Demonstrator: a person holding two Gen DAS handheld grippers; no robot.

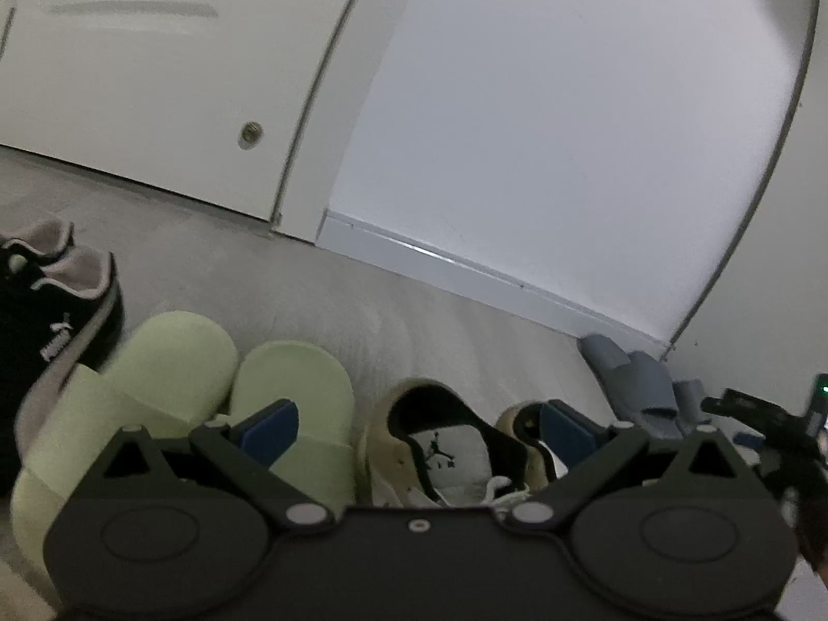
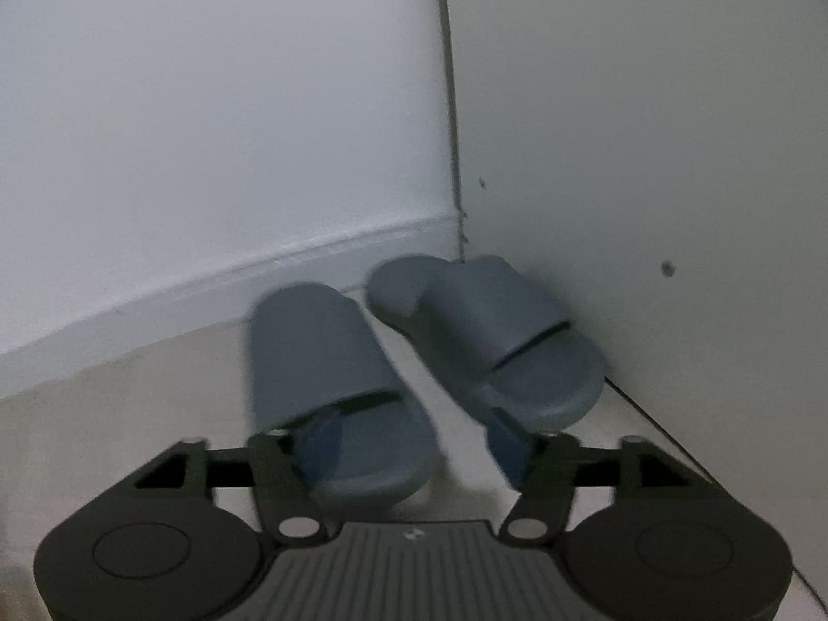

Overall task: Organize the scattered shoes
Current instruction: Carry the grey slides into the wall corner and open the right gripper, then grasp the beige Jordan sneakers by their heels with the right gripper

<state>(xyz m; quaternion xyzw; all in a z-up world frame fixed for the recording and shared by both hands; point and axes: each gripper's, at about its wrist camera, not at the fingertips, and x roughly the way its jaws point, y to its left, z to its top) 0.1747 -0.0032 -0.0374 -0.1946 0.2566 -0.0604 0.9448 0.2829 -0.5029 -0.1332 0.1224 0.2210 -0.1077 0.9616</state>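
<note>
Through the right wrist camera we see our right gripper (image 2: 409, 445) with its jaws spread wide and nothing pinched. Its left finger (image 2: 321, 445) overlaps the near end of the left grey slide (image 2: 336, 362) — whether it touches we cannot tell through the blur. The right grey slide (image 2: 486, 331) lies in the corner at centre right, beside the wall (image 2: 647, 155), apart from its mate.

From the left wrist camera, our left gripper (image 1: 419, 427) is spread too, empty, hovering low in the frame above a row of shoes: black sneakers (image 1: 62, 321) at the left edge, green slides (image 1: 207, 393) lower left, cream sneakers (image 1: 445, 445) lower centre, all on the floor (image 1: 362, 300).
</note>
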